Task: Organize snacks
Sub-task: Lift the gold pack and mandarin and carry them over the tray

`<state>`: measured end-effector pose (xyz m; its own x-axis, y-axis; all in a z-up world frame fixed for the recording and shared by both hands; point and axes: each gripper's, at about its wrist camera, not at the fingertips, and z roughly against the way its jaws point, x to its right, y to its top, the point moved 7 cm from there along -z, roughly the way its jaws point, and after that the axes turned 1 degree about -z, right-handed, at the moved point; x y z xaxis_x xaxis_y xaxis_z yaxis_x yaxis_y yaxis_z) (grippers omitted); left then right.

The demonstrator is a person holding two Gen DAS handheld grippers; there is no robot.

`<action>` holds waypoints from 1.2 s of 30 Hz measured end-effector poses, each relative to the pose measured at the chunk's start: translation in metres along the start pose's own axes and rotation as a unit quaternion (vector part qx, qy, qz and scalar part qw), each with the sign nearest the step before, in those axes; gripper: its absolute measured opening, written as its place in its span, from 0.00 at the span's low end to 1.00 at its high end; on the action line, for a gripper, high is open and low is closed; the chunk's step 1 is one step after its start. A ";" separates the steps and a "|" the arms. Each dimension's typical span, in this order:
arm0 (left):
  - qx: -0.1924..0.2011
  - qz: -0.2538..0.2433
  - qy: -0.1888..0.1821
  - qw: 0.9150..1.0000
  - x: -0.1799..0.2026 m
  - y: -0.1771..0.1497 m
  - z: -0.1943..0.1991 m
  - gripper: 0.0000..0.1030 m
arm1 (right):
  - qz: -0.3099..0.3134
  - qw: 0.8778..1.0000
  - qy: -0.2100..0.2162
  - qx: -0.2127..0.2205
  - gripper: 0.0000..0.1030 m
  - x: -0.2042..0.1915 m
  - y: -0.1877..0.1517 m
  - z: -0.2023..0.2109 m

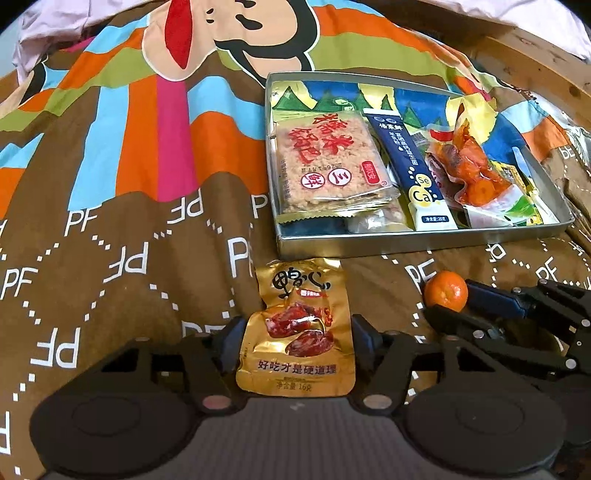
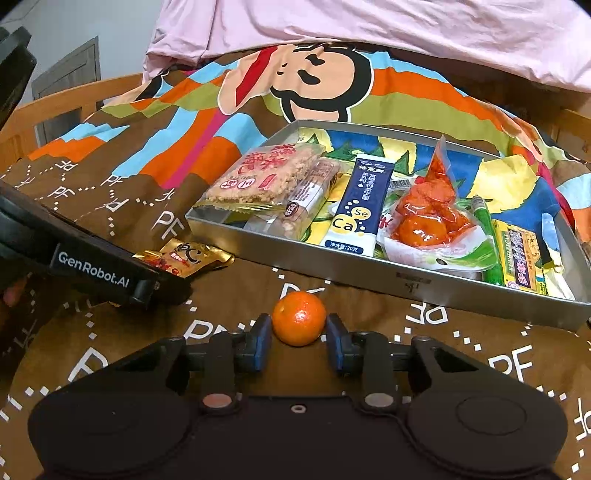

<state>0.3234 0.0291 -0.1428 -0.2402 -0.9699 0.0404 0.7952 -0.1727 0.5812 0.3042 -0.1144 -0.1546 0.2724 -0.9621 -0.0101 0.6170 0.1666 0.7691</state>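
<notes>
A gold snack packet [image 1: 299,332] lies on the patterned cloth just in front of the metal tray [image 1: 406,245]. My left gripper [image 1: 297,341] is shut on it, a pad against each long edge. A small mandarin [image 2: 299,323] sits on the cloth near the tray's [image 2: 369,275] front wall, and my right gripper [image 2: 299,338] is shut on it with a blue pad pressing each side. The left wrist view shows the mandarin [image 1: 446,294] and right gripper at the lower right. In the right wrist view the gold packet [image 2: 184,258] is half hidden behind the left gripper's body [image 2: 92,266].
The tray holds several snacks: a rice cracker pack [image 1: 332,162], a dark blue stick pack [image 1: 410,162], a red meat pouch [image 1: 472,173] and a green-yellow pack [image 2: 521,258]. A pink sheet [image 2: 369,33] lies behind, and a wooden frame [image 2: 55,107] rims the cloth.
</notes>
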 end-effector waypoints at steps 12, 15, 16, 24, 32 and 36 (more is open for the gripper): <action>0.000 -0.003 0.000 1.000 0.011 -0.006 0.018 0.54 | 0.005 1.000 0.001 0.010 0.33 -0.004 0.002 0.013; -0.001 -0.002 -0.001 1.000 0.013 -0.009 0.022 0.52 | 0.004 1.000 -0.001 0.014 0.33 -0.003 0.002 0.020; -0.003 0.000 -0.003 1.000 0.013 -0.011 0.024 0.52 | 0.004 1.000 -0.002 0.015 0.33 -0.003 0.003 0.022; -0.020 0.030 -0.026 0.999 0.012 -0.022 0.040 0.51 | 0.007 0.999 -0.009 0.034 0.33 -0.002 0.008 0.039; 0.033 0.082 -0.062 0.994 0.006 -0.013 0.065 0.51 | 0.004 0.998 -0.014 0.056 0.33 0.001 0.016 0.051; 0.087 0.089 -0.072 0.990 0.006 0.000 0.078 0.51 | 0.000 0.998 -0.014 0.066 0.33 0.002 0.021 0.054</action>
<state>0.2784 0.0371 -0.0796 -0.1914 -0.9458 0.2625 0.7274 0.0428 0.6849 0.2777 -0.1246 -0.1037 0.2509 -0.9680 0.0068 0.5141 0.1392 0.8463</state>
